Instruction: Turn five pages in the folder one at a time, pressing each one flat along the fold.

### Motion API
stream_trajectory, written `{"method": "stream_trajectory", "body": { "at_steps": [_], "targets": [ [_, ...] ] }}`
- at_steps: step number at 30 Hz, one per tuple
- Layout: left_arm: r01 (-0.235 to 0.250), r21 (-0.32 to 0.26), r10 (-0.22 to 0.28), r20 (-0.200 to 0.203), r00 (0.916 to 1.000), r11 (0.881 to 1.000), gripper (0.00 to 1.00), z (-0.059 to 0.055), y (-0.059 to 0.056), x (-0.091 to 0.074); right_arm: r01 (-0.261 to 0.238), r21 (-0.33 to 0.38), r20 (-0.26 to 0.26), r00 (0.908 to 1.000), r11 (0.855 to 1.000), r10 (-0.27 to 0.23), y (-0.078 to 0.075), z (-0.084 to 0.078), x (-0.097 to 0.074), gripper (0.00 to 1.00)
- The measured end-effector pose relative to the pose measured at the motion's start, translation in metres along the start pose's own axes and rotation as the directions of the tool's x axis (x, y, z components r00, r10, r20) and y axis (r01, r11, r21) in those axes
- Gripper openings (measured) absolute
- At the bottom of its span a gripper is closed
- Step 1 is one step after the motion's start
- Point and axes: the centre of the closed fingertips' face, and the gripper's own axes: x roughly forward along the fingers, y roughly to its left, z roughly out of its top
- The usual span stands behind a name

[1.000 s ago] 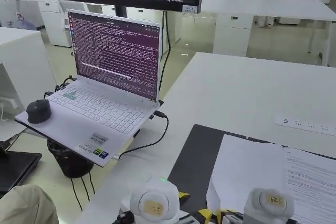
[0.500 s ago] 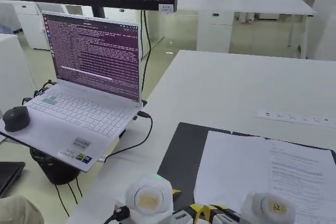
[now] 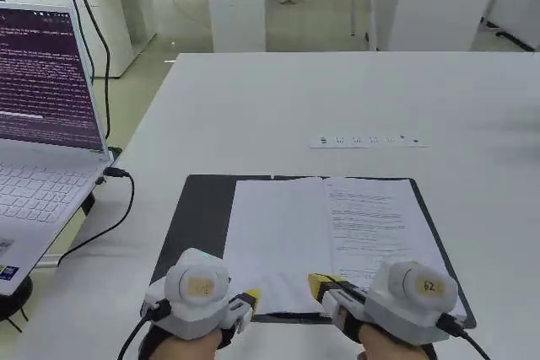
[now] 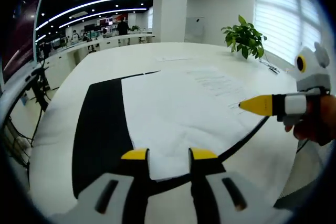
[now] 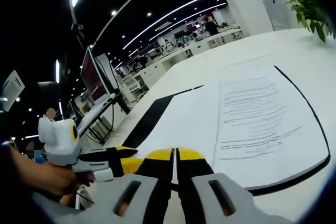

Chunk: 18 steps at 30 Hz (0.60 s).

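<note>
A black folder lies open on the white table, with a blank left page and a printed right page. My left gripper sits at the folder's near edge. In its own view it stands open, jaws straddling the blank page's near edge without closing on it. My right gripper rests low over the pages near the fold. Its jaws are shut with nothing seen between them, and the printed page lies ahead to the right. Its yellow tip enters the left gripper view.
An open laptop stands off the table's left side with a cable trailing from it. A white power strip lies beyond the folder. A potted plant stands further off, and more white desks stand behind.
The head camera has swung right and down, so the folder is now centred and both grippers show fully. The pages lie as before.
</note>
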Motion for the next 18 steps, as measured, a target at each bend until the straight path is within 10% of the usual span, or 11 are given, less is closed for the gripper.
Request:
{"method": "stream_trajectory", "body": {
  "at_steps": [6, 18],
  "targets": [
    [-0.028, -0.001, 0.028, -0.012, 0.9995, 1.0, 0.27, -0.013, -0.002, 0.009, 0.022, 0.006, 0.009, 0.9997, 1.0, -0.022, -0.017, 0.009, -0.001, 0.0],
    [-0.047, 0.013, 0.046, 0.089, 0.995, 0.999, 0.27, -0.012, 0.001, 0.005, -0.012, -0.004, -0.009, 0.9999, 1.0, 0.012, -0.025, 0.02, 0.032, 0.0]
  ]
}}
